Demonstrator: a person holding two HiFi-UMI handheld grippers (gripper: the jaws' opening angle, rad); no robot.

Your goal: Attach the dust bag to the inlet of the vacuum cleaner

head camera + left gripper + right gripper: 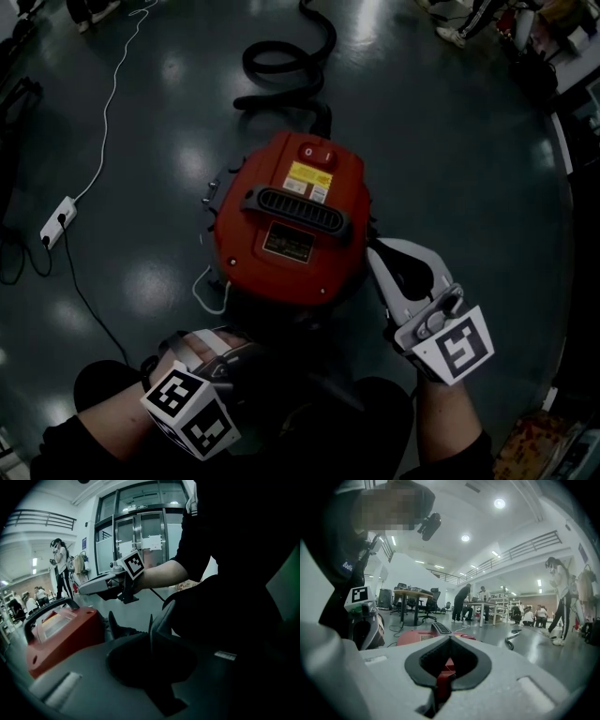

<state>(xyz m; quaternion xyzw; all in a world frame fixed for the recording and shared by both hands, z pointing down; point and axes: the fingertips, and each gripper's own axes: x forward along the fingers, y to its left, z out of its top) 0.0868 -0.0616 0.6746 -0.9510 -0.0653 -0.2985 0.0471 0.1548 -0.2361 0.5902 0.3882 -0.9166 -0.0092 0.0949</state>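
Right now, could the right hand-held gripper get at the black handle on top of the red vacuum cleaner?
Probably yes. The right hand-held gripper sits close beside the vacuum cleaner, with nothing between it and the handle. Its jaws are shut, so they would need opening first.

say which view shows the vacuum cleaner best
Head view: the vacuum cleaner shows its whole top from above. The left gripper view catches one side; the right gripper view only a sliver beyond its jaws.

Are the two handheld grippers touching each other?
Apart. In the left gripper view, the right gripper hangs beyond the tips of the left gripper, floor between.
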